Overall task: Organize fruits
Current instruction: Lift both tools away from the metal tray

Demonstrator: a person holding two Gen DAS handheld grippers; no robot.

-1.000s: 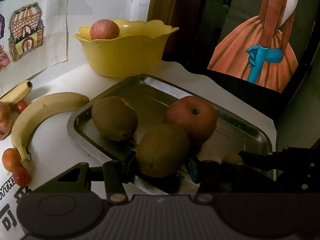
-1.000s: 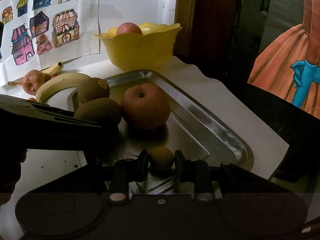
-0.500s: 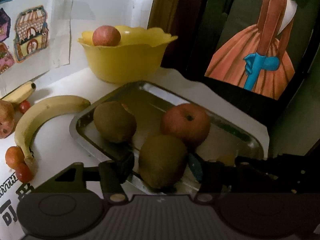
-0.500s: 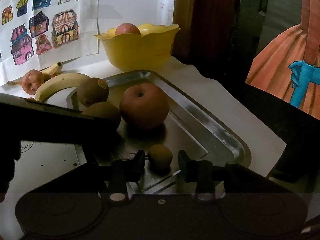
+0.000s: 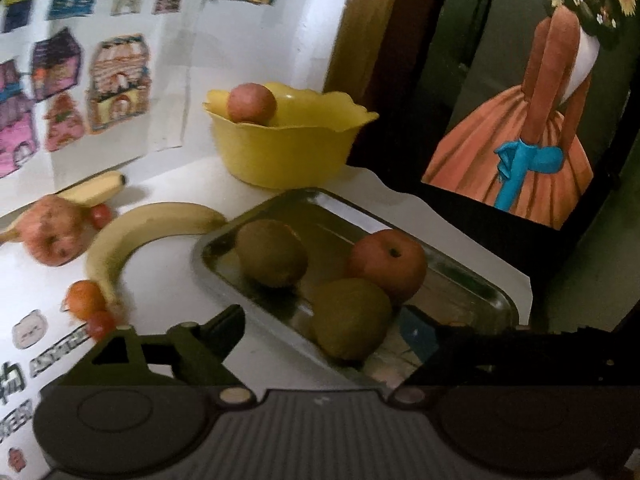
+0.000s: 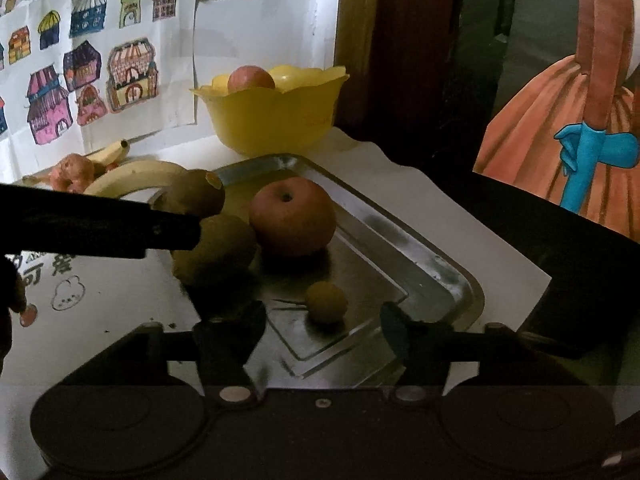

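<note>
Metal tray [image 6: 416,240] on the tabletop [image 5: 168,280] carries two kiwis [image 6: 216,250], one apple [image 6: 292,222] and a small round fruit [image 6: 326,302]. Right tool [image 6: 324,332] spread, empty, just short of the small fruit. Left tool [image 5: 324,332] spread, empty, at the tray's near kiwi. Yellow bowl [image 5: 288,148] stands behind the tray.

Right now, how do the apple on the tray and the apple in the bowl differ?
The apple on the tray lies in full view on the flat metal tray, stem dimple up, with a kiwi beside it. The apple in the bowl is half hidden behind the rim of the yellow bowl, farther back, and its stem cannot be seen. Both are round and reddish, and neither is held.
</note>
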